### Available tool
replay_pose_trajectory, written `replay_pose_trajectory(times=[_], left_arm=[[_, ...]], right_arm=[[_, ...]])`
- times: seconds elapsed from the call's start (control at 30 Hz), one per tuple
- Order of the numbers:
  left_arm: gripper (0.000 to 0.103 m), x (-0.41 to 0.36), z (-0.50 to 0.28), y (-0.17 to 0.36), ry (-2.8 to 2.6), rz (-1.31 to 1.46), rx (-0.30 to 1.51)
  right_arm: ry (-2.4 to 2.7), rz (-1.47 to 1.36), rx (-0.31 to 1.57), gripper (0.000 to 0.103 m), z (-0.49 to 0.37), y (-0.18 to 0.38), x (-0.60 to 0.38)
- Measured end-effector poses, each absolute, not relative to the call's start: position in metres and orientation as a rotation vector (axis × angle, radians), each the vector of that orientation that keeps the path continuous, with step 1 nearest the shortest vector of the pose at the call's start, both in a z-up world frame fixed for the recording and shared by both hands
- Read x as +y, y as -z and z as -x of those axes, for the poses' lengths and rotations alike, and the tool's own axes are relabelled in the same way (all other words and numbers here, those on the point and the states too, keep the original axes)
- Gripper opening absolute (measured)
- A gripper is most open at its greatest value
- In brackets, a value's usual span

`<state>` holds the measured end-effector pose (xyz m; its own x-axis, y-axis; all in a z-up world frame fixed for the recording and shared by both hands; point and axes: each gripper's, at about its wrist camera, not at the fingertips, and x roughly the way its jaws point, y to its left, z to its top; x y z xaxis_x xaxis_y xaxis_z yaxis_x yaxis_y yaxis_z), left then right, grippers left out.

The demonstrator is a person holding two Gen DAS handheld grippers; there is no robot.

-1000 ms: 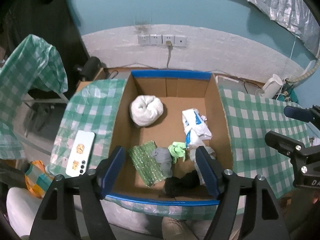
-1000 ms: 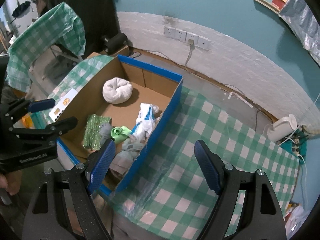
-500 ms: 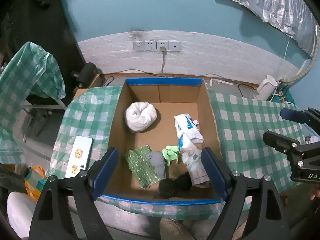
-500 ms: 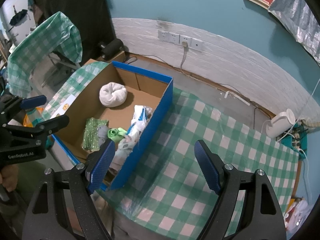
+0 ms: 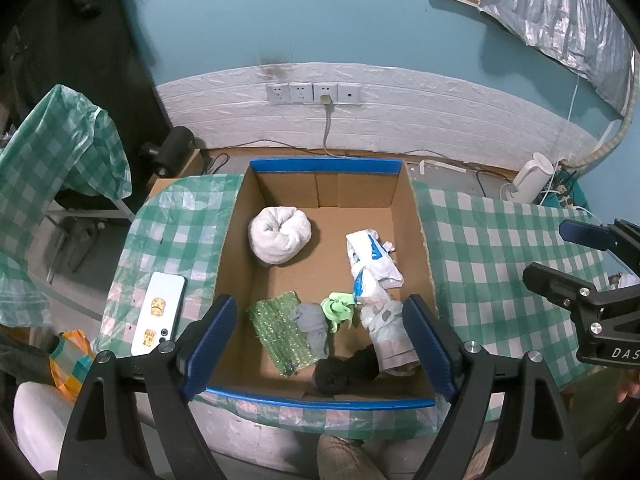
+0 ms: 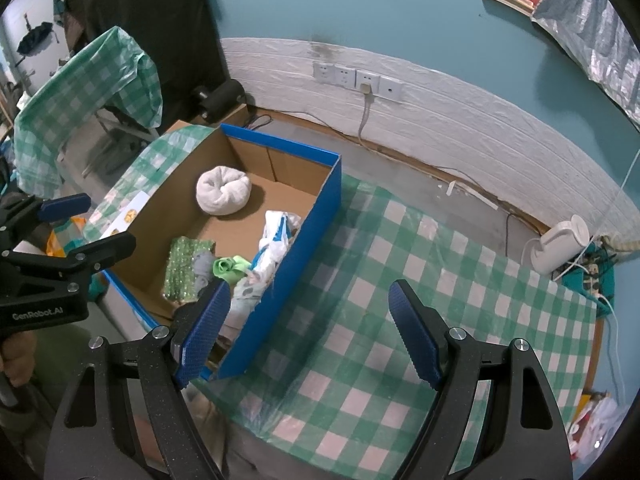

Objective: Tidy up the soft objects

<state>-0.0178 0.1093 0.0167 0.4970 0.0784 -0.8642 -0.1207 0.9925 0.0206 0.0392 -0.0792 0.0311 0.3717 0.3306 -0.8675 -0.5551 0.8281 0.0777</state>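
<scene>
A cardboard box with a blue rim point(image 5: 324, 166) point(image 6: 332, 208) holds the soft things: a white rolled towel point(image 5: 279, 234) point(image 6: 223, 195), a white and blue plastic bag point(image 5: 372, 258) point(image 6: 274, 236), a sparkly green cloth point(image 5: 284, 332) point(image 6: 182, 268), a grey sock point(image 5: 313, 326), a light green rag point(image 5: 339, 309) point(image 6: 228, 267), a patterned white bundle point(image 5: 391, 338) and a black sock point(image 5: 346, 368). My left gripper point(image 5: 322, 346) hangs open above the box's near end, holding nothing. My right gripper point(image 6: 310, 334) stands open over the checked cloth, right of the box.
A green checked tablecloth point(image 6: 420, 300) covers the table. A white phone point(image 5: 159, 314) lies left of the box. A white kettle point(image 6: 560, 246) and cables sit at the far right. Wall sockets point(image 5: 314, 94) are behind. A draped chair point(image 5: 52, 152) stands left.
The left gripper has pulled up and back from the box, so the box looks smaller, and its fingers stand wider apart. The right view has also drawn back a little.
</scene>
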Motion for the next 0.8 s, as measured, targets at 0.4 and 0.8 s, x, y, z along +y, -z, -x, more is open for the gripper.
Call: replay_pose_trajectory(times=[0.4, 0.8], left_arm=[[0.086, 0.1075, 0.0154, -0.0118, -0.137, 0.029, 1.079], [0.086, 0.1014, 0.0172, -0.0145, -0.134, 0.004, 1.063]], right_arm=[[-0.575, 0.244, 1.048, 0.081, -0.0397, -0.0310, -0.0806], [-0.574, 0.245, 1.048, 0.081, -0.0401, -0.0311, -0.0818]])
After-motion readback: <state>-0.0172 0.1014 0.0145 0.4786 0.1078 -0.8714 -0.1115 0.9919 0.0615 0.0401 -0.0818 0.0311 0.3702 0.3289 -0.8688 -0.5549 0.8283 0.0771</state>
